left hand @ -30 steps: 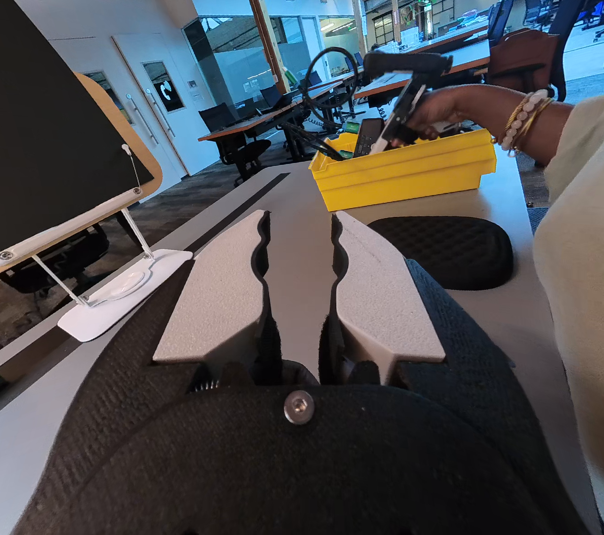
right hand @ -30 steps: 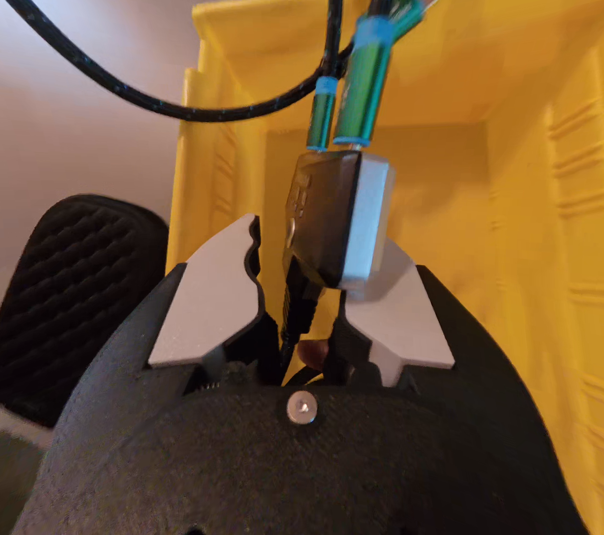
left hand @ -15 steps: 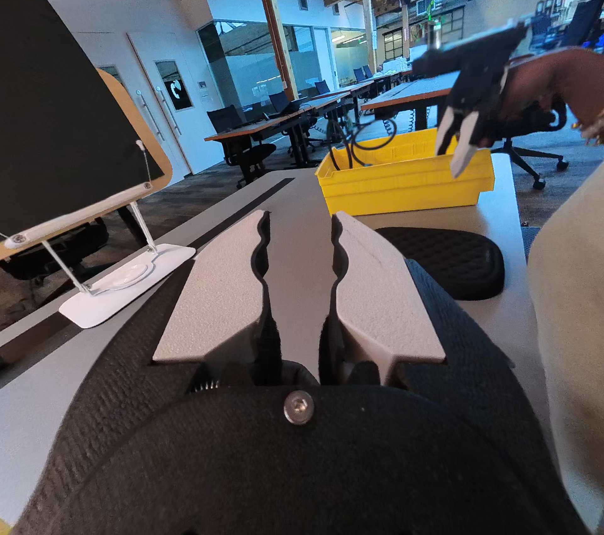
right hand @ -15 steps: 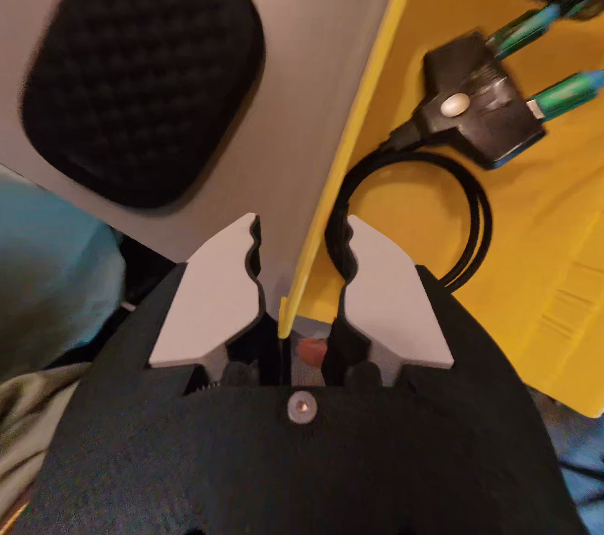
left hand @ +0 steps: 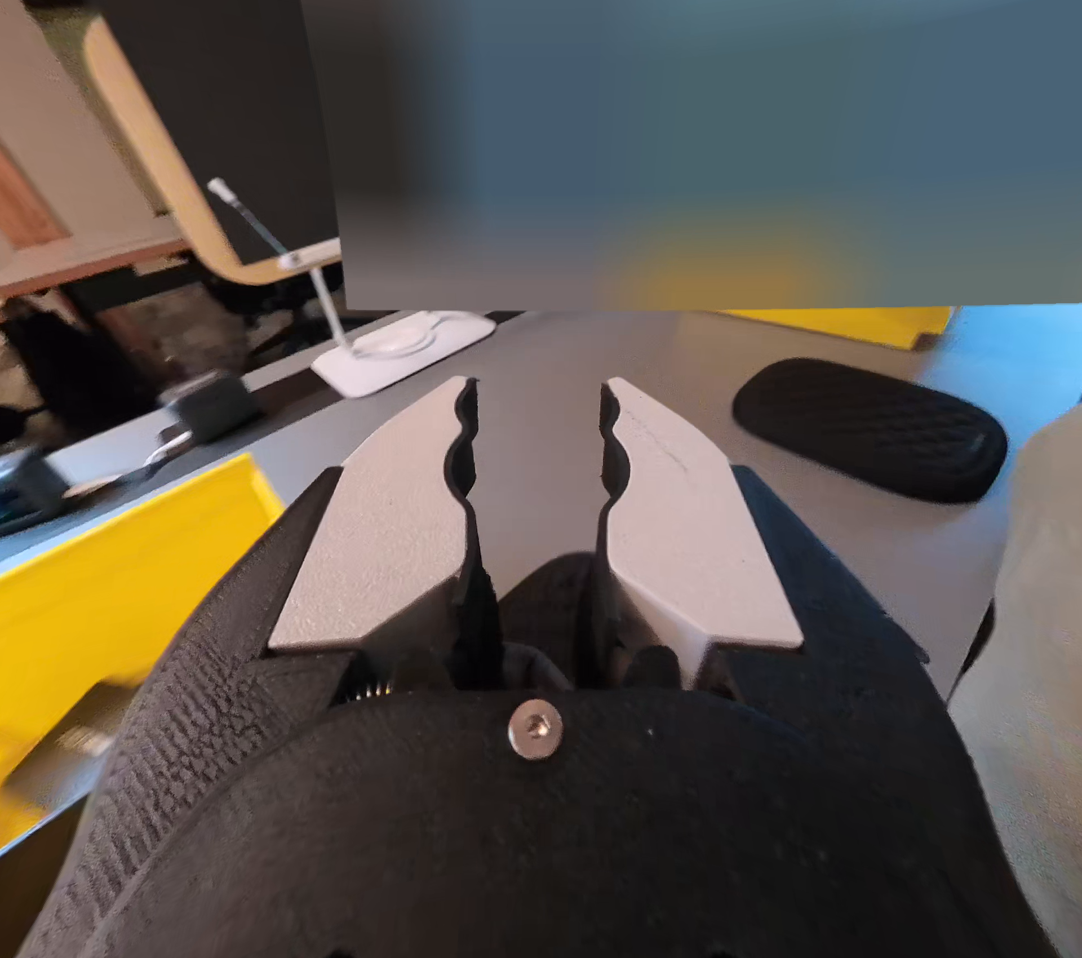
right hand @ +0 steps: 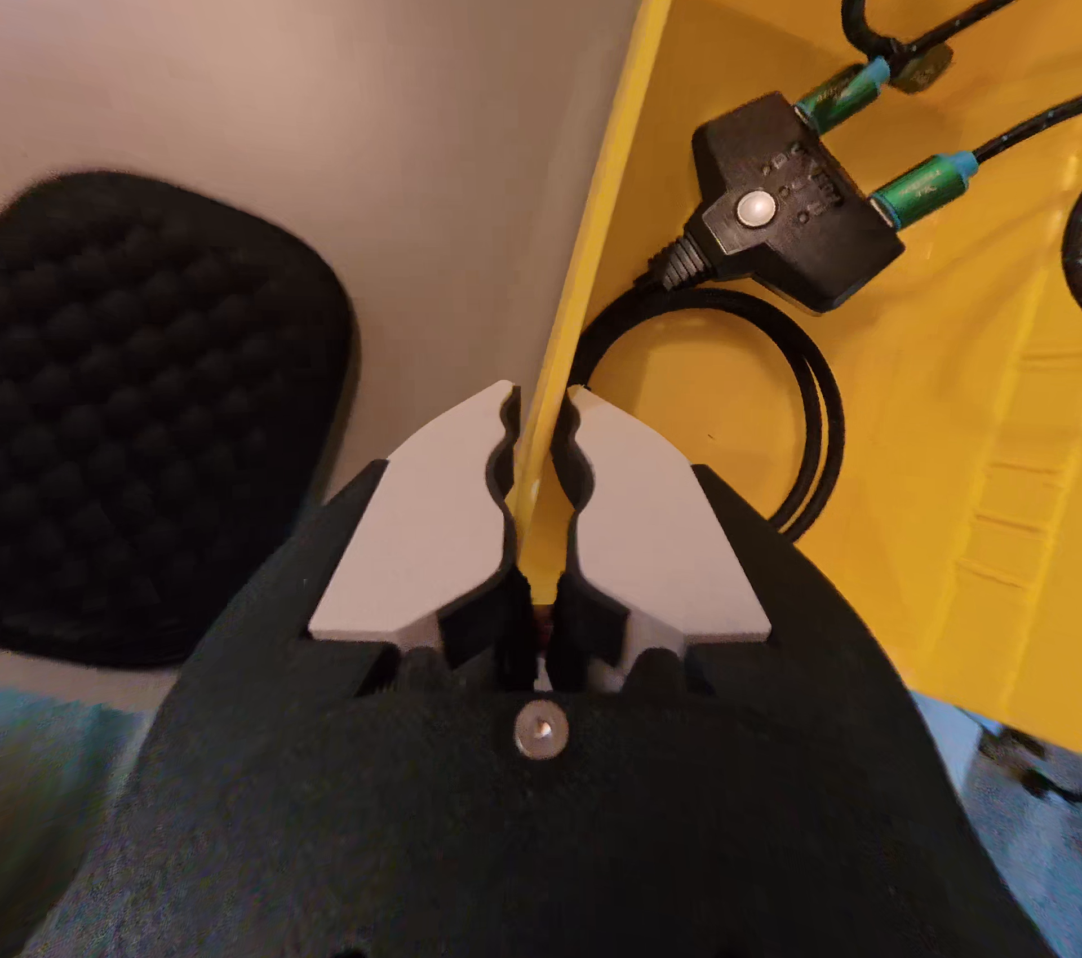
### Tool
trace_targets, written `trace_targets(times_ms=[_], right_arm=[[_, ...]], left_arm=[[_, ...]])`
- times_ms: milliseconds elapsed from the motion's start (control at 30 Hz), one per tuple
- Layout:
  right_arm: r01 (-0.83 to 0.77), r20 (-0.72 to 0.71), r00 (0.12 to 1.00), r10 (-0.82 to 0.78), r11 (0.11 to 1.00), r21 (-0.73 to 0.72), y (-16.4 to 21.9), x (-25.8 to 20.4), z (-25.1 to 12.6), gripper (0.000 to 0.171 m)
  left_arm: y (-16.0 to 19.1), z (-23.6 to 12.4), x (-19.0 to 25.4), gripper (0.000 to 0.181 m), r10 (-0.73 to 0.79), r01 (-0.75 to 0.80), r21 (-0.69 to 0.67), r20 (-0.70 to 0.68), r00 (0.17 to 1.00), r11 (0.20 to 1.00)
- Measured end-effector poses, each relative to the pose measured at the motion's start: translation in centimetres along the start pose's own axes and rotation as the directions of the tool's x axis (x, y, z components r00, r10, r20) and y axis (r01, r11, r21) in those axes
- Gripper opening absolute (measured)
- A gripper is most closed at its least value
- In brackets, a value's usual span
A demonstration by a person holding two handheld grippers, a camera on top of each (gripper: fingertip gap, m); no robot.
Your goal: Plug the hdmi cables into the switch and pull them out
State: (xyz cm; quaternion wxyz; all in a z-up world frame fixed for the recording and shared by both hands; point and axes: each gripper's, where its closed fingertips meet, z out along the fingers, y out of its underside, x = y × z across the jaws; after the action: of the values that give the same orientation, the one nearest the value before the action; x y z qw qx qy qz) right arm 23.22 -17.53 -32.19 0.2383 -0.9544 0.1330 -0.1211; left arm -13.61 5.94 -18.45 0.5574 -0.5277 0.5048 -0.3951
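Note:
In the right wrist view, the black HDMI switch (right hand: 790,215) lies in the yellow bin (right hand: 878,461). Two green-ended HDMI plugs (right hand: 919,189) sit in its ports, and its own black cable (right hand: 814,403) coils beside it. My right gripper (right hand: 543,394) is shut on the bin's left wall, one finger inside and one outside. My left gripper (left hand: 538,388) is open and empty above the grey table (left hand: 538,461), away from the switch.
A black padded rest (left hand: 866,432) lies on the table right of the left gripper; it also shows in the right wrist view (right hand: 164,414). A yellow bin (left hand: 117,578) is at lower left, and a white stand base (left hand: 404,350) and small dark items (left hand: 205,409) lie beyond it. Left tips to right tips: about 45 cm.
My right gripper let the switch down into the bin, swung to the bin's wall and closed on it. My left gripper turned left, bringing a yellow bin into view.

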Motion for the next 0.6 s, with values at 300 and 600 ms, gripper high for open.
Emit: trace_targets(times_ms=[300,600], right_arm=[[0.088,-0.112,0.993,-0.033,0.846,0.527,-9.5,-0.5,-5.1,0.042],[0.172,0.011,0.962,-0.273,0.637,0.752,-13.4,-8.1,-8.9,0.043]], left_arm=[[8.1,-9.0,-11.3,0.048,0.044,0.088,-0.652,0.182,0.982,0.753],[11.2,-3.0,-20.2,0.053,0.035,-0.057,-0.845,-0.045,0.998,0.532]])
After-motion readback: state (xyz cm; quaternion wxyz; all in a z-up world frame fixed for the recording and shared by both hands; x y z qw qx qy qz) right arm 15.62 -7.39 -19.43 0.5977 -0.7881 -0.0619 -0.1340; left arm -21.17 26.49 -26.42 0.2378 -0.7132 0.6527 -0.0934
